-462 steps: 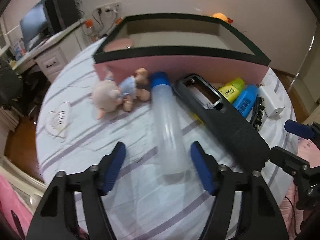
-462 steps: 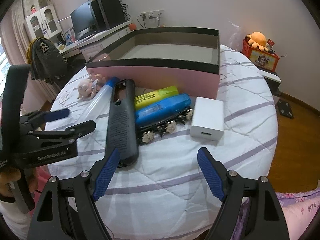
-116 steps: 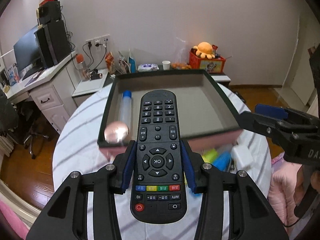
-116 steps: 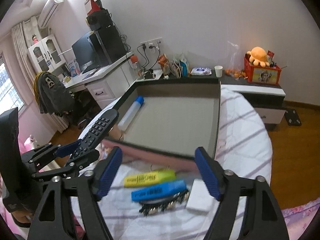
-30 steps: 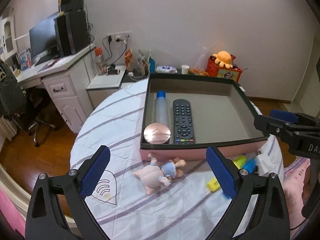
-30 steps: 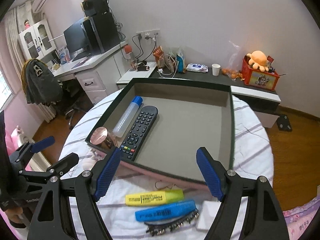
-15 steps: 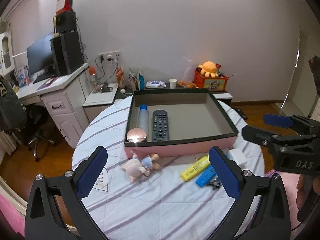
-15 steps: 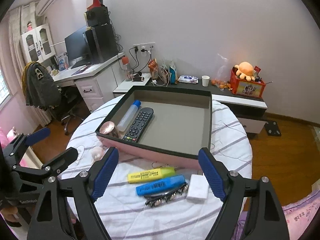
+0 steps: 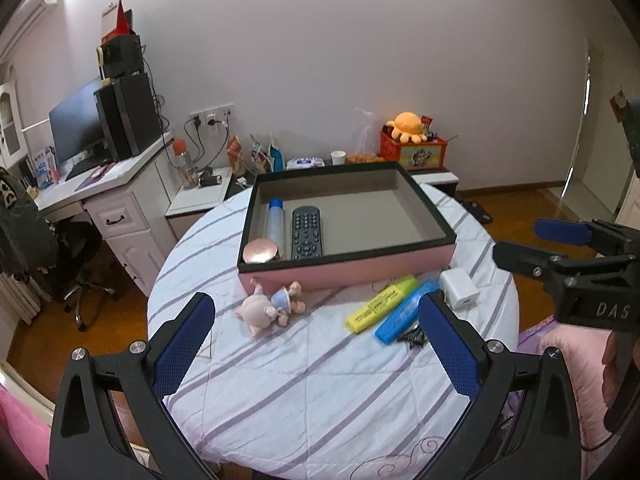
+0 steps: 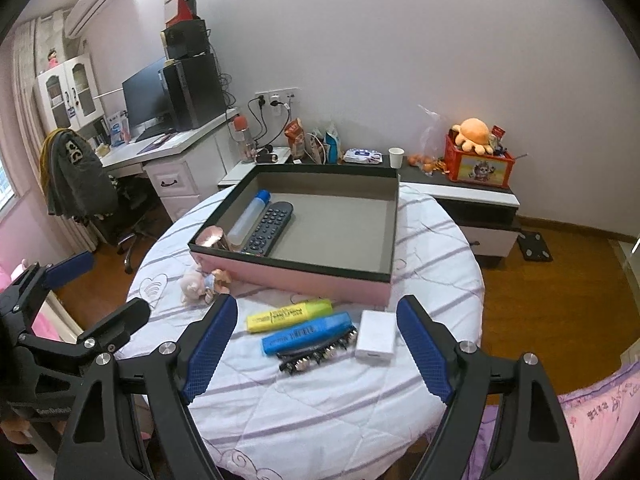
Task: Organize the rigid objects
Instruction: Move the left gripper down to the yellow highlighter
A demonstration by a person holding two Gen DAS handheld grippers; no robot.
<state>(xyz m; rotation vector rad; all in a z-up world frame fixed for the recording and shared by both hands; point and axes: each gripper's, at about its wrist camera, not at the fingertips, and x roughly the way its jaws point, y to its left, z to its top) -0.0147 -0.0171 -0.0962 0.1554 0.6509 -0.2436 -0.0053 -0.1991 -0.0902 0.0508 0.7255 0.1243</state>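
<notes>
The pink box (image 9: 348, 272) with a black rim and grey floor sits toward the far side of the round worktop (image 9: 320, 380), which is covered by a white cloth with purple stripes. Three items lie along the box's left wall: a clear bottle with a blue cap (image 9: 275, 222), a black remote control (image 9: 306, 233) just beside it with buttons facing up, and a round rose-gold compact (image 9: 261, 251) in the near-left corner. The rest of the box floor is bare.

In front of the box, on the cloth, lie the remaining items. A small doll (image 9: 272, 309) rests on its side near the box's near-left corner. To the right, a yellow highlighter (image 10: 289, 314) and a blue highlighter (image 10: 308, 334) lie side by side, almost parallel. A black hair clip with studs (image 10: 318, 356) lies against the near side of the blue highlighter. A white charger block (image 10: 376, 338) sits just to the right of these.

The left gripper (image 9: 316, 344) hangs above the near edge of the worktop; its fingers (image 9: 182, 344) stand wide apart and hold nothing. The right gripper (image 10: 316, 344) hangs above the highlighters and charger block; its fingers (image 10: 424, 348) are also spread wide, with nothing between them.

A white desk (image 10: 168, 156) with a monitor stands behind the worktop on the left.
</notes>
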